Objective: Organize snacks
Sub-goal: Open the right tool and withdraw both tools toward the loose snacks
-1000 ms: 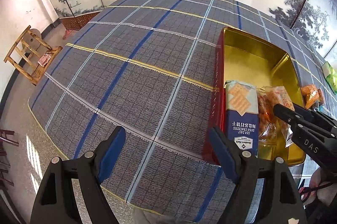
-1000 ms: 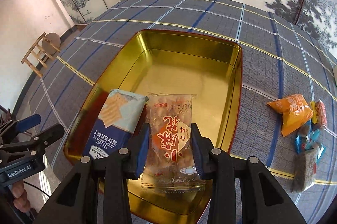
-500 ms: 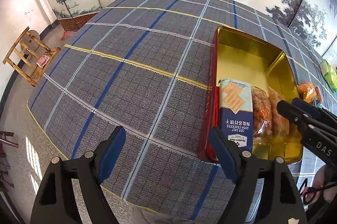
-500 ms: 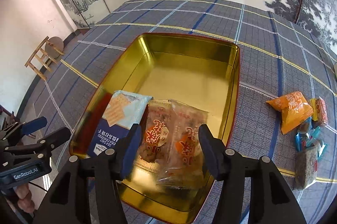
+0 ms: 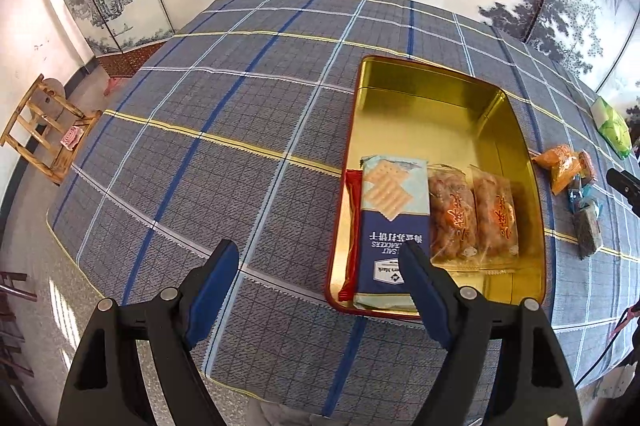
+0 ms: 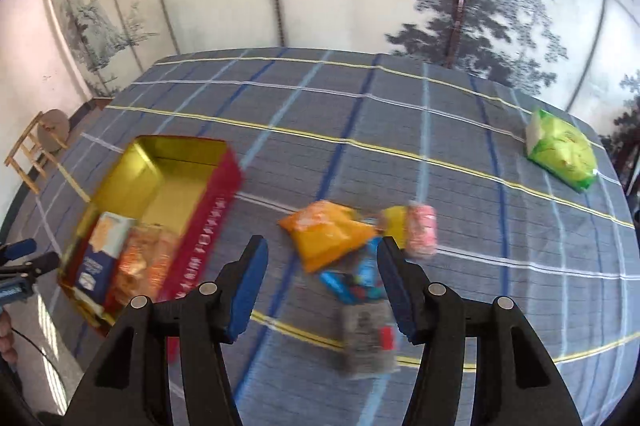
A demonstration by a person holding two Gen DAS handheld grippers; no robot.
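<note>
A gold tin with red sides [image 5: 460, 106] [image 6: 176, 182] sits on the plaid cloth. In its near end lie a blue cracker pack [image 5: 394, 222] [image 6: 100, 254], a red strip pack [image 5: 352, 226] and two clear orange snack bags [image 5: 474, 218] [image 6: 140, 262]. My left gripper [image 5: 320, 266] is open and empty, near the tin's front left corner. My right gripper [image 6: 320, 266] is open and empty, above a loose pile: an orange bag [image 6: 328, 234] [image 5: 560, 166], a pink pack [image 6: 422, 230], blue packs [image 6: 352, 282] and a grey bar [image 6: 366, 338] [image 5: 586, 234].
A green bag [image 6: 560, 150] [image 5: 612, 126] lies at the far right of the table. A wooden stool [image 5: 40, 130] stands on the floor to the left. Painted folding screens stand behind the table. The table's near edge runs just below both grippers.
My right gripper let go of the clear orange snack bag in the tin, opened, and swung right to the loose pile. The left gripper stayed open and shifted slightly.
</note>
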